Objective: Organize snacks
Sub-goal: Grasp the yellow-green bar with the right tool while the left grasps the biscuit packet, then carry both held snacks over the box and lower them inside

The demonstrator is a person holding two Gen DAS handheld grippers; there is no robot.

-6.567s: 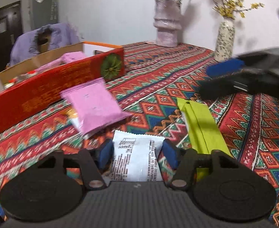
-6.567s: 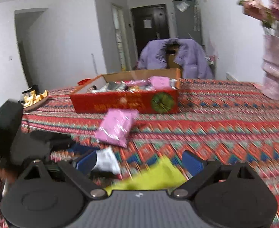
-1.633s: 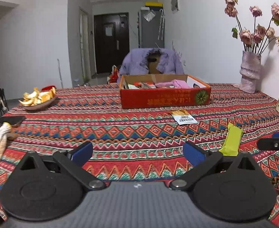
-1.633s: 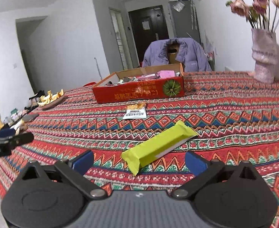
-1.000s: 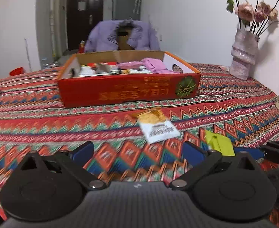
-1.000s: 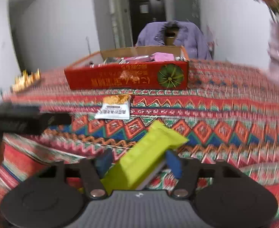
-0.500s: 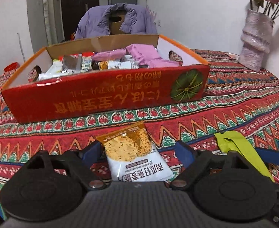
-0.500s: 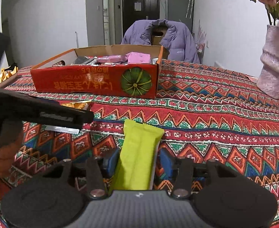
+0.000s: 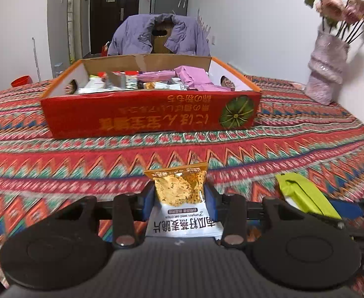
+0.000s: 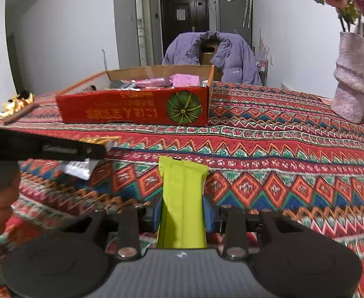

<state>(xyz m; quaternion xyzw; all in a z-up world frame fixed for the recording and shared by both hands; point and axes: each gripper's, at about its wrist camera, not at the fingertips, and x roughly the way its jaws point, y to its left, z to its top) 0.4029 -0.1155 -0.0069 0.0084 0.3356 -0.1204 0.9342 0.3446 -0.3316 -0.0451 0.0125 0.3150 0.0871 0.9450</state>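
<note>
My left gripper (image 9: pixel 179 198) is shut on an orange-and-white crisp packet (image 9: pixel 179 196), held just above the patterned tablecloth. My right gripper (image 10: pixel 182 209) is shut on a lime-green snack bar (image 10: pixel 182 193), also low over the cloth. The green bar shows at the right of the left wrist view (image 9: pixel 303 195). The red cardboard box (image 9: pixel 152 115) holding several snacks, pink packets among them, stands ahead of both grippers; it also shows in the right wrist view (image 10: pixel 137 110). The left gripper's body (image 10: pixel 45 146) crosses the right wrist view at left.
A pink vase with dried roses (image 9: pixel 327 57) stands at the far right of the table, seen too in the right wrist view (image 10: pixel 353 79). A dish of orange peel (image 10: pixel 17 104) sits at the far left. A chair with a purple jacket (image 9: pixel 158 36) is behind the box.
My left gripper has closed on the crisp packet and lifted it slightly. My right gripper still holds the green bar, its jaws a little tighter, and has drawn nearer the box.
</note>
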